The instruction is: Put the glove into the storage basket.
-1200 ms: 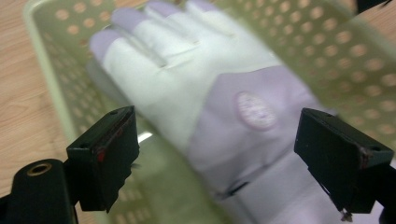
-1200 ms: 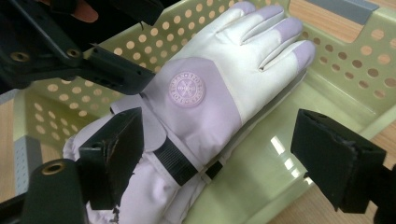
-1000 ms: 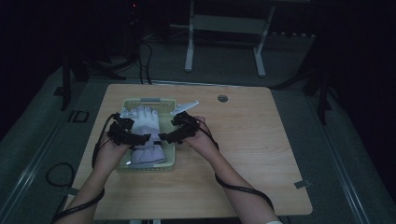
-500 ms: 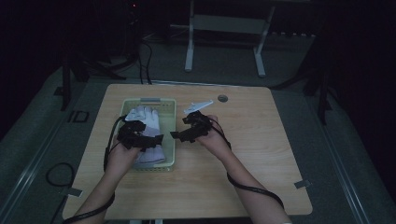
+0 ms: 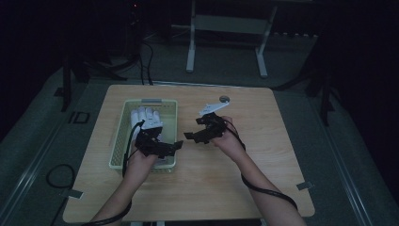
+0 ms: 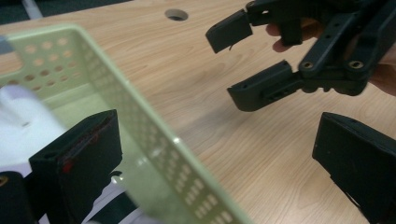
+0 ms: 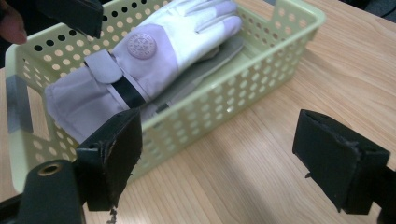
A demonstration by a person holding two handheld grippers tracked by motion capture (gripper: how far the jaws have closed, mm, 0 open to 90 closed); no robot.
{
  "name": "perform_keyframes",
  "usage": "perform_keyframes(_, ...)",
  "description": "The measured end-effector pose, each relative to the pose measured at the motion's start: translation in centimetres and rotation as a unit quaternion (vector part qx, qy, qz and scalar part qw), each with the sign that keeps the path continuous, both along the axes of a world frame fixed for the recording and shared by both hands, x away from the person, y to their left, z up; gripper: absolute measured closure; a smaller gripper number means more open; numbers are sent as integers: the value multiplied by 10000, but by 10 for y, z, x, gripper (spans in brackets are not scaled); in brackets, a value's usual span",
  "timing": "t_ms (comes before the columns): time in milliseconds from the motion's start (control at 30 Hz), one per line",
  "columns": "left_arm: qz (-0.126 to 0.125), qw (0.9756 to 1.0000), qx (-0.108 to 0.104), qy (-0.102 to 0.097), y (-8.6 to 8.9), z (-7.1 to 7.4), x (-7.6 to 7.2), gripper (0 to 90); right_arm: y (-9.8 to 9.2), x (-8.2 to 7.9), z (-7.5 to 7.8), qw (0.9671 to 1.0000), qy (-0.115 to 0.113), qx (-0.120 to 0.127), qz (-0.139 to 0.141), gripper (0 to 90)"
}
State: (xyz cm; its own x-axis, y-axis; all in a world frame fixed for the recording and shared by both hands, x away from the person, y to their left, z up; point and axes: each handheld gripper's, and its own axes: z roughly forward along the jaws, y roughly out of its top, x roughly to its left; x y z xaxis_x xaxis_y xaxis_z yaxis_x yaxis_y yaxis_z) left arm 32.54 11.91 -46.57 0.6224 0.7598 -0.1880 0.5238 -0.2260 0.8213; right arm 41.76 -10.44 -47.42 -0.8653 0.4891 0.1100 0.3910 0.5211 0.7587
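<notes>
Your left tool point(image 5: 178, 144) hangs over the near right corner of the pale green basket point(image 5: 120, 136), its jaws spread wide with nothing between them; they have just been opening. In the left gripper view one black jaw sits inside the basket point(image 6: 140, 126) beside the pale fabric of the glove point(image 6: 21, 126), while the other jaw hangs over the bare tabletop point(image 6: 196, 98) on the outer side of the wall, so the tool straddles the rim.

Your right tool point(image 5: 189, 133) is above the tabletop point(image 5: 263, 155) just to the right of the basket, clear of it, and points back toward your left tool. Its jaws stand apart and empty too, which the right gripper view confirms: the two black jaws frame bare wood and the perforated basket wall point(image 7: 219, 107).

The white and lilac glove point(image 7: 154, 56) lies inside the basket, stretched along its length, fingers toward the far end and cuff toward you. A round emblem shows on its back, with a dark strap across the wrist. Neither tool touches it.
</notes>
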Motion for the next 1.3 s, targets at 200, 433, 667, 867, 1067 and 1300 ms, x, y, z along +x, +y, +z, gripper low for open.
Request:
perform_keyframes(200, -186, 9998, 25, -23, -20, 0, -2, 18, -23, 0, -3, 9999, -20, 5, -127, 160)
perform_keyframes(433, -499, 9988, 25, 3, -44, -7, -8, 18, -48, -5, -13, 9997, 19, -13, -260, 160)
perform_keyframes(667, -888, 9954, 367, 43, -74, -20, -18, 18, -73, -12, -23, 9990, 74, 81, -431, 160)
perform_keyframes(867, -1184, 9919, 468, 7, -95, -29, -28, 18, -92, -21, -32, 9989, 81, 64, -464, 160)
perform_keyframes(1067, -1590, 9859, 488, 175, -111, -49, -36, 18, -111, -36, -45, 9992, -24, -50, -397, 160)
perform_keyframes(1300, -1834, 9817, 414, 293, -124, -66, -39, 18, -126, -48, -60, 9990, -15, -194, -392, 146)
